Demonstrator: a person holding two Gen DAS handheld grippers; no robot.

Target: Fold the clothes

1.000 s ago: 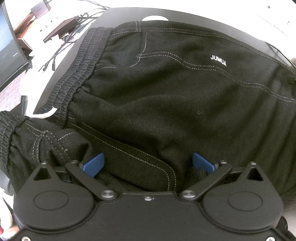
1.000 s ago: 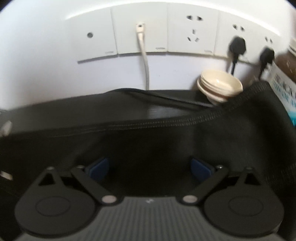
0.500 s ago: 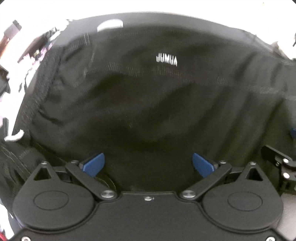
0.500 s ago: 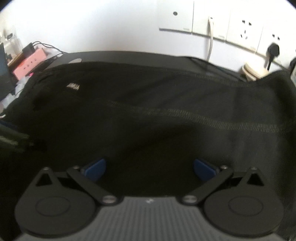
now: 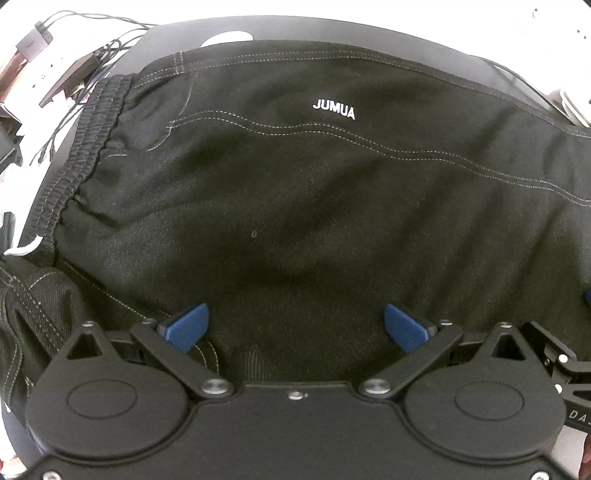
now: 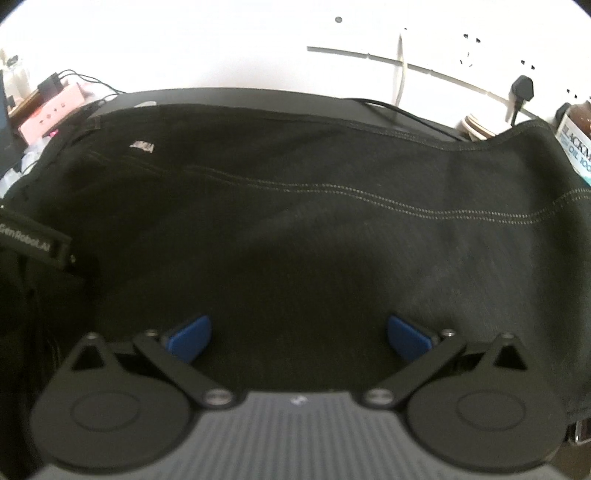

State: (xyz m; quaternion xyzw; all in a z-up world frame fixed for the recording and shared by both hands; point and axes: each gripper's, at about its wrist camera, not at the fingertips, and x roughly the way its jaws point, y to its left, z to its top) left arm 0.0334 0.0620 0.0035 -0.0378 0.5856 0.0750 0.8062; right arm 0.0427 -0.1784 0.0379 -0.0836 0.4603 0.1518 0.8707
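Lying spread across a black table (image 5: 369, 35), the black trousers (image 5: 295, 192) fill most of both wrist views, with the elastic waistband (image 5: 79, 155) bunched at the left and a small white "JUMUA" logo (image 5: 334, 109) printed below the far edge. Pale double stitching (image 5: 443, 158) runs across the cloth from left to right. The left gripper (image 5: 295, 326) sits low over the near edge of the fabric, its blue fingertips (image 5: 186, 326) wide apart with nothing clamped between them. The right gripper (image 6: 298, 338) sits likewise over the near edge further right, its blue pads (image 6: 408, 338) also spread and empty; this view is somewhat blurred. At the left of the right wrist view the side of the other gripper shows. Behind the table a white wall carries sockets with a black plug (image 6: 521, 88), and stacked bowls (image 6: 474, 127) stand at the far right corner.
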